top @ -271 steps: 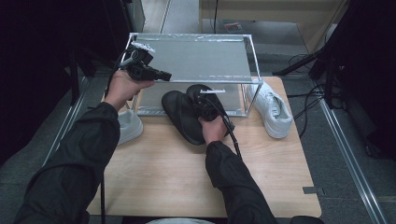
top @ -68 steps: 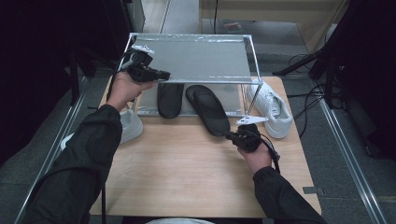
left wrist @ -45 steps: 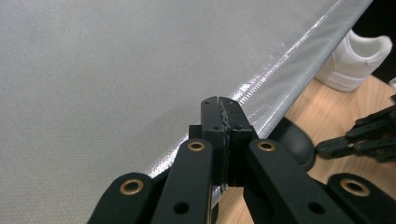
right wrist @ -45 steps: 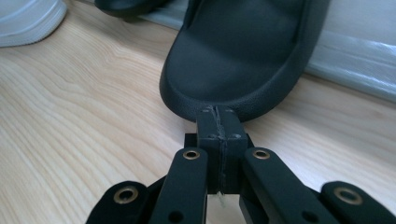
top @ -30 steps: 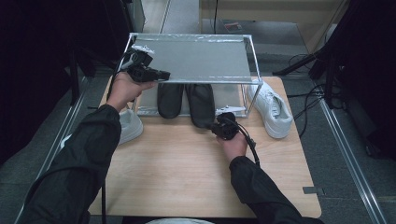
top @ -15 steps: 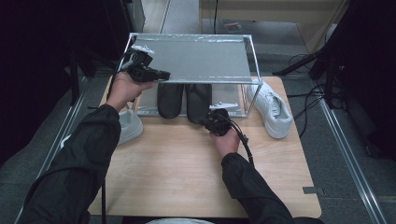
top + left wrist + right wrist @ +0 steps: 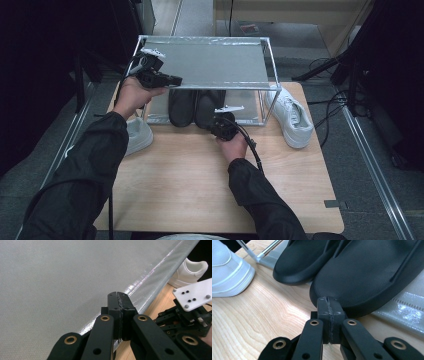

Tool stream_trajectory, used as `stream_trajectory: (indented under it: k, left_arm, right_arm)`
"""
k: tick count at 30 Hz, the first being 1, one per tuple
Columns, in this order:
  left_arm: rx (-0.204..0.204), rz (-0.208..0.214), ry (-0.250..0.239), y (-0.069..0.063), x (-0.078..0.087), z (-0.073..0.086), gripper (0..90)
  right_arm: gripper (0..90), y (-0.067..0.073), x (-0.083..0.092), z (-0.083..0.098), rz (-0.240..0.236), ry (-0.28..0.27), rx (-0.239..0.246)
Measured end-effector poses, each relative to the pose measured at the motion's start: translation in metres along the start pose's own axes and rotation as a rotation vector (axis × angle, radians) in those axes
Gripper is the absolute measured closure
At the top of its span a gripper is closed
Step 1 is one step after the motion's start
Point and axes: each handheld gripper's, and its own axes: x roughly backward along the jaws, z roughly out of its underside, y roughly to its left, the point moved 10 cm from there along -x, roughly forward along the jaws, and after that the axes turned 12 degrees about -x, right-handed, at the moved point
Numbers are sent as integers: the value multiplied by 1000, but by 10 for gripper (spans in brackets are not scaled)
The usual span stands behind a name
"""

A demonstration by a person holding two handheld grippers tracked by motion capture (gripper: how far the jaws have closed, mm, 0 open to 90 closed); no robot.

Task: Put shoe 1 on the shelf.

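Note:
Two black slippers lie side by side on the lower level of a metal rack [image 7: 210,62], under its grey mesh top shelf. My right gripper [image 7: 214,124] is shut, and its tips [image 7: 328,299] rest against the heel of the right slipper [image 7: 367,275], which sits beside the left slipper [image 7: 299,265]. In the high view the same pair shows as the right slipper [image 7: 207,107] and the left slipper [image 7: 181,105]. My left gripper [image 7: 175,80] is shut on nothing and hovers over the top shelf [image 7: 62,277] near its front left corner, tips [image 7: 117,293] pressed together.
One white sneaker [image 7: 290,112] stands on the wooden table right of the rack, another white sneaker [image 7: 136,135] at the rack's front left leg. The table's front half is bare wood [image 7: 200,185]. A cable trails from my right gripper along the forearm.
My right gripper has moved left and slightly toward the rack, staying at the right slipper's heel; that slipper now lies straighter beside the other. The left gripper has not moved.

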Motion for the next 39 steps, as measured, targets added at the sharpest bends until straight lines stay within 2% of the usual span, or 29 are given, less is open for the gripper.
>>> stream_trajectory:
  k: [5, 7, 9, 13, 14, 16, 17, 18, 19, 21, 23, 25, 26, 29, 30, 32, 34, 39]
  left_arm:
    - [-5, -1, -6, 0, 0, 0, 900]
    - [5, 1, -16, 0, 0, 0, 898]
    - [3, -4, -30, 1, 0, 1, 893]
    - [15, -20, -21, 1, 3, -1, 792]
    - [28, -14, -19, 0, 5, -2, 792]
    - [22, -1, -16, -4, 8, -3, 715]
    - [2, 21, -16, -11, 14, -4, 672]
    - [-11, 23, -3, -15, 18, -3, 625]
    - [-11, 23, -3, -15, 18, -3, 602]
    - [-43, 26, 17, -23, 27, 1, 590]
    - [-43, 33, 4, -28, 34, 2, 555]
    - [-42, 47, -15, -33, 42, 5, 532]
    - [-31, 49, -9, -36, 46, 9, 506]
    - [-27, 62, 12, -42, 50, 15, 445]
    - [-26, 86, 45, -49, 53, 23, 440]
    - [-32, 92, 39, -53, 55, 26, 422]
    - [-35, 96, 13, -61, 58, 34, 418]
    - [-29, 109, 8, -68, 55, 47, 399]
  right_arm:
    - [900, 1, -2, -2, 7, 7, 1]
    - [900, 1, -2, -1, 2, 16, -2]
    - [900, 1, -1, 4, 3, 44, 2]
    - [898, 6, 10, 10, -29, 44, -2]
    - [886, 8, 15, 11, -39, 45, 5]
    - [855, 12, 28, 13, -57, 43, 28]
    - [844, 14, 33, 14, -66, 40, 35]
    - [845, 15, 39, 15, -73, 42, 42]
    - [845, 15, 39, 15, -73, 42, 42]
    - [835, 17, 52, 19, -82, 51, 64]
    - [808, 18, 65, 24, -93, 47, 76]
    - [787, 17, 74, 27, -100, 41, 76]
    - [760, 14, 85, 30, -108, 26, 72]
    - [707, 11, 94, 33, -122, 28, 48]
    - [694, 10, 98, 35, -125, 34, 42]
    - [686, 10, 102, 37, -129, 33, 46]
    - [667, 9, 114, 43, -125, 28, 82]
    - [623, 8, 129, 48, -142, 13, 90]
